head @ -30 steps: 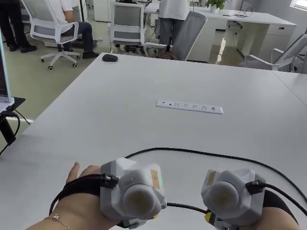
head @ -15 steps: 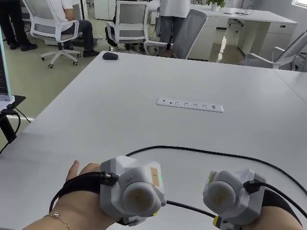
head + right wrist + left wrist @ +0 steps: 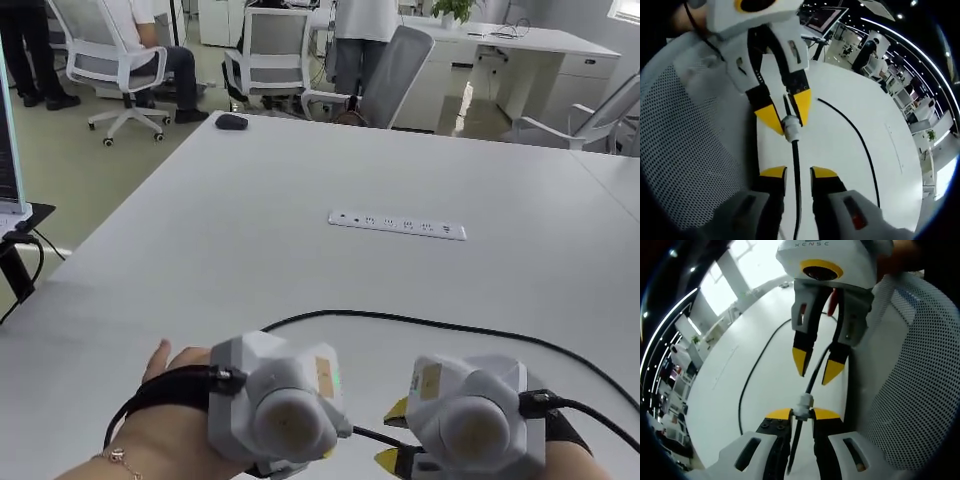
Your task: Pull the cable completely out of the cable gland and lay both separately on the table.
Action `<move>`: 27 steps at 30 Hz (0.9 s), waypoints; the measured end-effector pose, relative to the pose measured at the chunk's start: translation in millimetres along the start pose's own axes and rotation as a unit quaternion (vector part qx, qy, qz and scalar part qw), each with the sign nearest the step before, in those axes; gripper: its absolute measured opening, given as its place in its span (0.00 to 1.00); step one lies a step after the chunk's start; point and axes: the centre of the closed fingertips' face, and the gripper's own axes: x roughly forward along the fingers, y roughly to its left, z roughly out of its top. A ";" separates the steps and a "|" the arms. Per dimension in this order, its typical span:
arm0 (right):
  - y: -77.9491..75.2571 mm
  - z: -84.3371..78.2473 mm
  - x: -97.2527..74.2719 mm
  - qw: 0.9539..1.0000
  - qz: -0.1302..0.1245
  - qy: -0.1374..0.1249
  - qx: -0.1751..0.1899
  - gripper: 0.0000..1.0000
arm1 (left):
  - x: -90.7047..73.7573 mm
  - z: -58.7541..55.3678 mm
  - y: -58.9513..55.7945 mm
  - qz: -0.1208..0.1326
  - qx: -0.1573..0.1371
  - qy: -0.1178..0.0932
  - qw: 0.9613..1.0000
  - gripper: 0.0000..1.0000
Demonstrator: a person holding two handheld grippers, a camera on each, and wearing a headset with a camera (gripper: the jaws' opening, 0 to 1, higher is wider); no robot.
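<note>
Right gripper [image 3: 393, 436] has swung toward left gripper [image 3: 801, 415]. Its yellow jaw tips, hidden a second ago in head view, now show, parted either side of black cable [image 3: 420, 321], near cable gland [image 3: 790, 125].

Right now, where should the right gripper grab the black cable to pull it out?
Grip the straight stretch of cable just beside the white gland, coming end-on, opposite the left gripper that clamps the gland. That stretch runs between the open jaws of the right gripper, so pinching across it probably allows a straight pull.
</note>
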 end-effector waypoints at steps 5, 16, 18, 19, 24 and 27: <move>1.3 0.0 0.3 1.000 0.005 -0.001 -0.001 0.03 | 0.3 1.1 -1.1 -0.003 0.001 -0.003 1.000 0.16; -1.8 -16.6 4.3 0.999 0.001 0.038 0.003 0.03 | -0.5 0.4 0.0 0.000 0.000 0.001 1.000 0.16; -3.0 -24.3 3.8 0.998 -0.001 0.056 0.007 0.03 | -0.5 0.0 0.9 0.002 0.000 0.001 1.000 0.16; -3.3 -27.6 4.1 0.998 -0.001 0.062 0.008 0.03 | -0.4 -0.1 1.0 0.002 0.000 0.001 1.000 0.16; -4.8 -43.6 3.8 0.995 -0.001 0.096 0.033 0.03 | -0.3 -1.1 1.8 0.003 0.000 0.003 1.000 0.16; -5.5 -57.1 2.5 0.991 -0.002 0.124 0.046 0.03 | -0.4 -1.2 2.3 0.004 -0.001 0.003 1.000 0.16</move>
